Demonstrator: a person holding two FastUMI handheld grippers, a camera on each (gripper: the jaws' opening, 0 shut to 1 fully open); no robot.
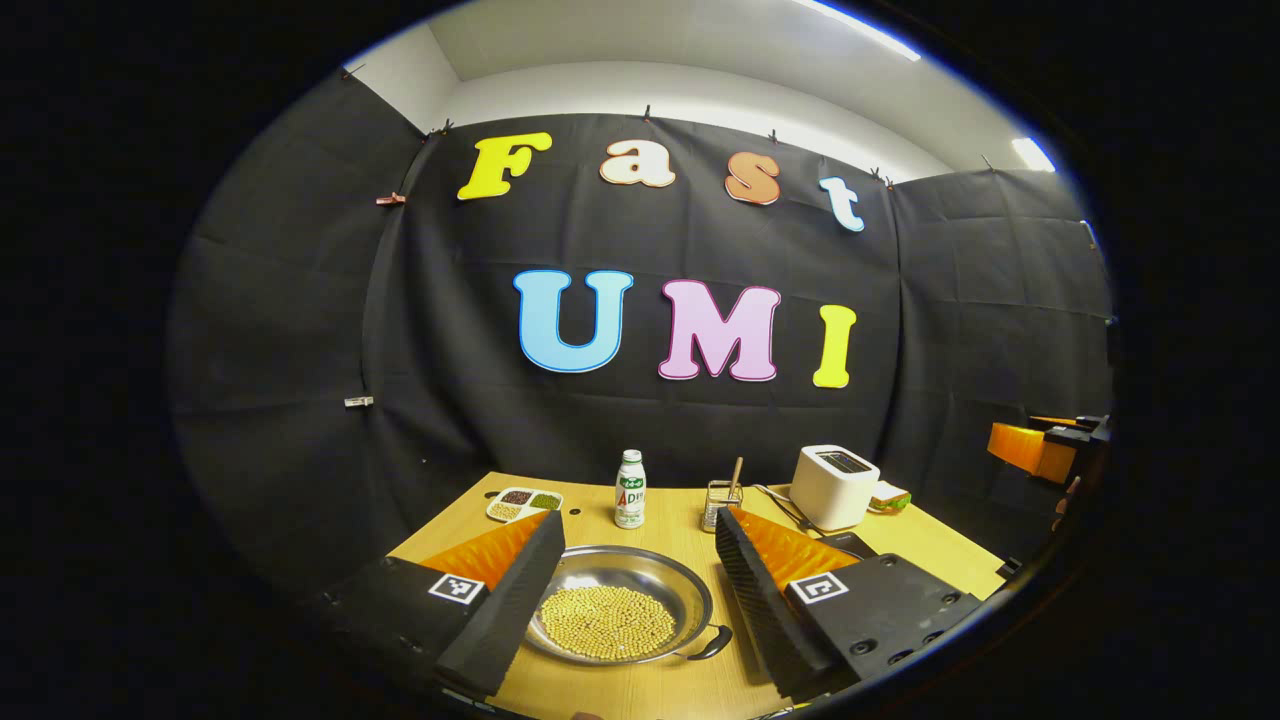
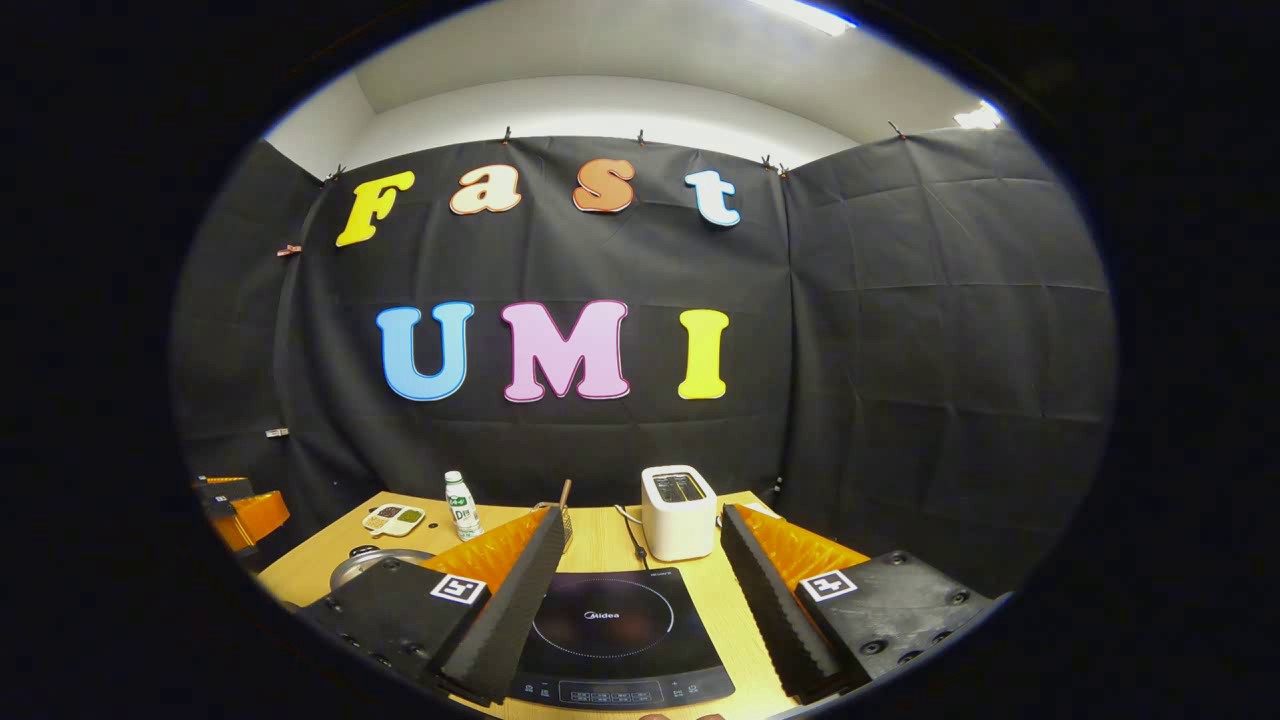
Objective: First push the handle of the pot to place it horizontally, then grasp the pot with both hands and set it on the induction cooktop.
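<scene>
Left gripper (image 1: 640, 570) spread above shallow steel pot (image 1: 620, 603) of yellow beans; right gripper (image 2: 640, 570) spread above black induction cooktop (image 2: 618, 630).

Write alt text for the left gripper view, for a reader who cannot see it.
The left gripper hangs open above a wooden table, its two fingers framing a shallow metal pot of yellow beans with a dark handle. Behind stand a bottle, a divided dish and a white toaster.

one pot (image 1: 620, 600), one cooktop (image 2: 618, 632), one toaster (image 2: 679, 512), one bottle (image 1: 630, 489)
</scene>
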